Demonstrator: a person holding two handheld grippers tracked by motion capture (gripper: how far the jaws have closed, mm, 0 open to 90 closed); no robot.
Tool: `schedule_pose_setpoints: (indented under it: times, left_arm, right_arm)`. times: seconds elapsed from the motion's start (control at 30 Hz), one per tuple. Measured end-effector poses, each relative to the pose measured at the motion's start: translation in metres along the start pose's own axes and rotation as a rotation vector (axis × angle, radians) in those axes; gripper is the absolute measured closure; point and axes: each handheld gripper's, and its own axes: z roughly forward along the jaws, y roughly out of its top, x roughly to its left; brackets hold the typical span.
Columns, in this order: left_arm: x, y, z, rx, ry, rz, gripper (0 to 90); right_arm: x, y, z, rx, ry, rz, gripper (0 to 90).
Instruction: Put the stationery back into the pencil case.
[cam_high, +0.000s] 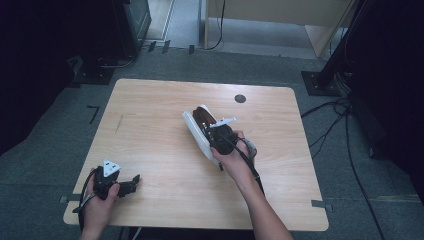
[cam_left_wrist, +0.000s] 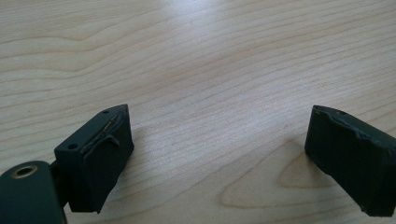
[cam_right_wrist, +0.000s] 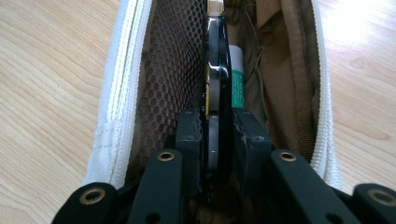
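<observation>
right gripper (cam_right_wrist: 218, 135) is pinching a flat dark object (cam_right_wrist: 215, 70) inside the open white pouch (cam_high: 196, 131), pouch's long axis running 11 to 5, table centre; left gripper (cam_left_wrist: 219, 154) is idling spread at 7, well apart.

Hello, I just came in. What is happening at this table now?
A person works with two handheld grippers at a wooden table. The right gripper is shut on a thin dark flat object, held inside an open white zippered pouch with brown lining. A white-green tube lies inside the pouch too. The left gripper rests open over bare wood.
</observation>
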Motion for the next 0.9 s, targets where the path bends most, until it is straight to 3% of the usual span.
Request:
schedule_pose_setpoints:
  times: [0.43, 0.9]
  left_arm:
    - [0.0000, 0.0000, 0.0000, 0.000, 0.000, 0.000, 7.8]
    - [0.0000, 0.0000, 0.0000, 0.000, 0.000, 0.000, 7.8]
  right_arm:
    - [0.0007, 0.0022, 0.0048, 0.043, 0.002, 0.010, 72.4]
    - [0.0005, 0.0020, 0.0027, 0.025, 0.001, 0.002, 77.9]
